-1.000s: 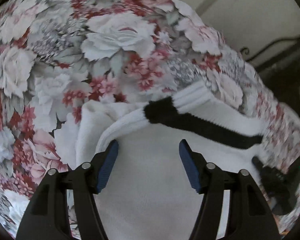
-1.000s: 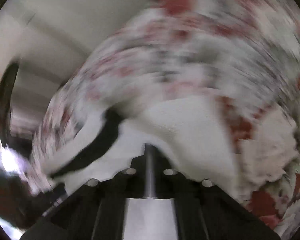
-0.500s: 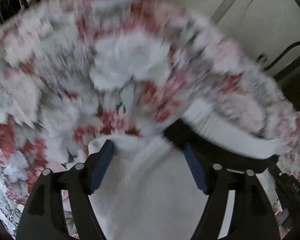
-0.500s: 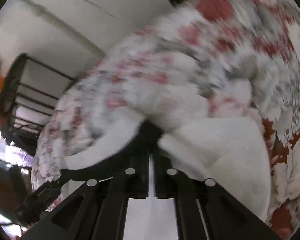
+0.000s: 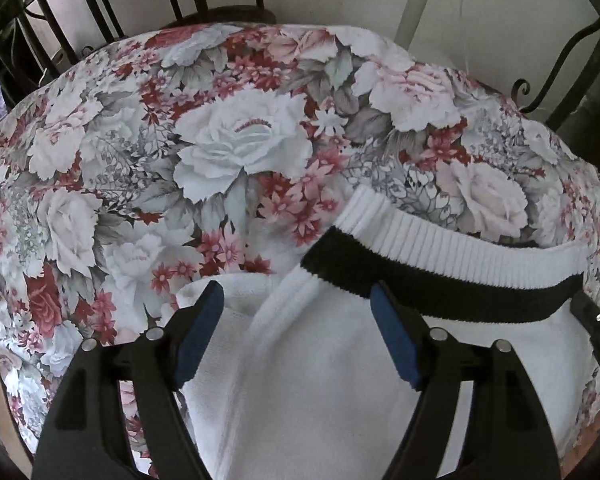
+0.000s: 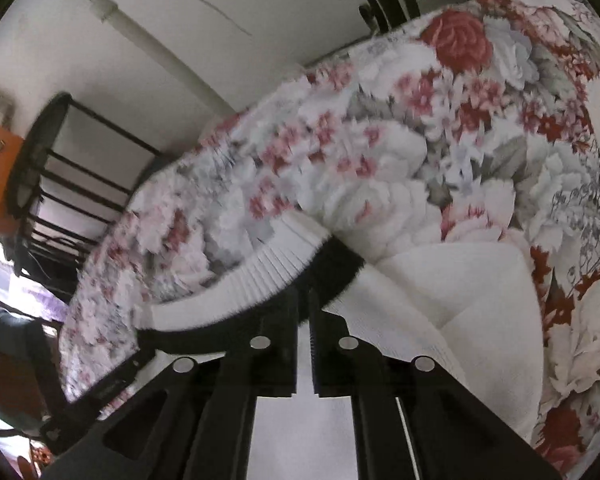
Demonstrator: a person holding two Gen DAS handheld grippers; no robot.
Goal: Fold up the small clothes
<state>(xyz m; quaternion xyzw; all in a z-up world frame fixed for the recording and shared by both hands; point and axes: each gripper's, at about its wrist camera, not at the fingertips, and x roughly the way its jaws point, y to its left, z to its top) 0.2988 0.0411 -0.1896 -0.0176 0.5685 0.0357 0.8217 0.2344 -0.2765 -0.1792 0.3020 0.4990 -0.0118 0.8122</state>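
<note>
White knit garment on a floral cloth, one gripper spread wide, the other pinched on the hem.

The left gripper (image 5: 296,328) stands wide open over the soft white sweater (image 5: 320,392), its blue pads (image 5: 198,332) holding nothing. The sweater lies on the rose-print tablecloth (image 5: 236,144), its ribbed white band (image 5: 452,248) edged by a fuzzy black stripe (image 5: 440,296). The right gripper (image 6: 304,300) is closed tight on that black stripe (image 6: 336,272), lifting the ribbed edge (image 6: 260,280).

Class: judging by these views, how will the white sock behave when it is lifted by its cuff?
The sock looks floppy: it already creases and bends. Probably light, being thin knit. The right gripper pinches the black band, and the ribbing likely resists slipping.
</note>
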